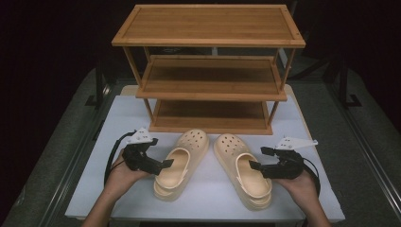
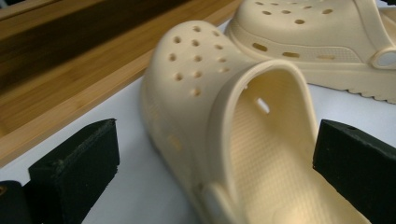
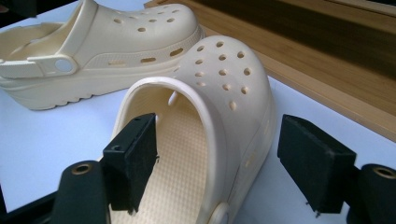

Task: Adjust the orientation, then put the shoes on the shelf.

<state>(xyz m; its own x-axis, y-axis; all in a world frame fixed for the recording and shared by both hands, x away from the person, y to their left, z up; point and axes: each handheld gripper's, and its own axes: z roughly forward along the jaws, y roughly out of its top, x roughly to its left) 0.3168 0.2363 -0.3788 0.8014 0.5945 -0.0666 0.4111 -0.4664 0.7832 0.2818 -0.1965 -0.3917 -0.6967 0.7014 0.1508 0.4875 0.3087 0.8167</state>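
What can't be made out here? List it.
- Left clog heel: left gripper view, cut off by the bottom edge.
- Right clog heel: right gripper view, cut off by the bottom edge.
- Rack, rear of its bottom shelf: high view, hidden under the middle shelf.
- Surroundings beyond the table: high view, too dark.
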